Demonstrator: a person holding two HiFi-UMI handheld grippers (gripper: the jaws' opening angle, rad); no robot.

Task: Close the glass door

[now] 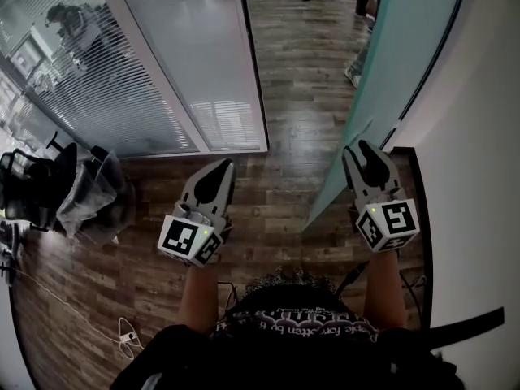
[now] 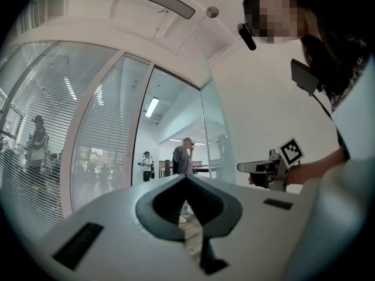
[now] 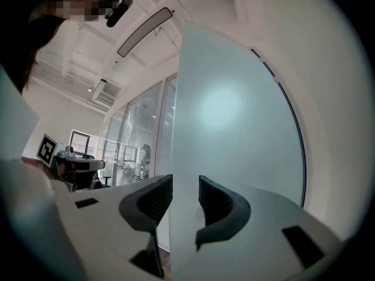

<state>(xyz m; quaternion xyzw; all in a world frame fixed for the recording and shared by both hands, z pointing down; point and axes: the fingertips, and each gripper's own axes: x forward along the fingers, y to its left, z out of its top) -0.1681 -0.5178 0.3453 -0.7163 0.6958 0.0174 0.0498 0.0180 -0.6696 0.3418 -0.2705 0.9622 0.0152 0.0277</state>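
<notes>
**Door edge sits in the right claw**

The glass door (image 1: 382,55) stands open near the right-hand wall (image 1: 479,177). Its free edge is upright and lies between the jaws of the right claw (image 1: 357,154). In the right gripper view the jaws of this claw (image 3: 186,183) are narrowly apart. The left one is against the door (image 3: 234,110) edge, and a strip of pane shows before the right one, so I judge it a loose straddle, not a clamp.

The left claw (image 1: 226,164) is held level with the right one, over the floor (image 1: 284,96) and well clear of the door. Its jaws (image 2: 187,179) meet at the tips with nothing between them.

The right arm is plainly the nearer one. The frame post (image 1: 253,71) lies ahead and to the left, so closing likely means swinging the edge leftward across the doorway.
</notes>
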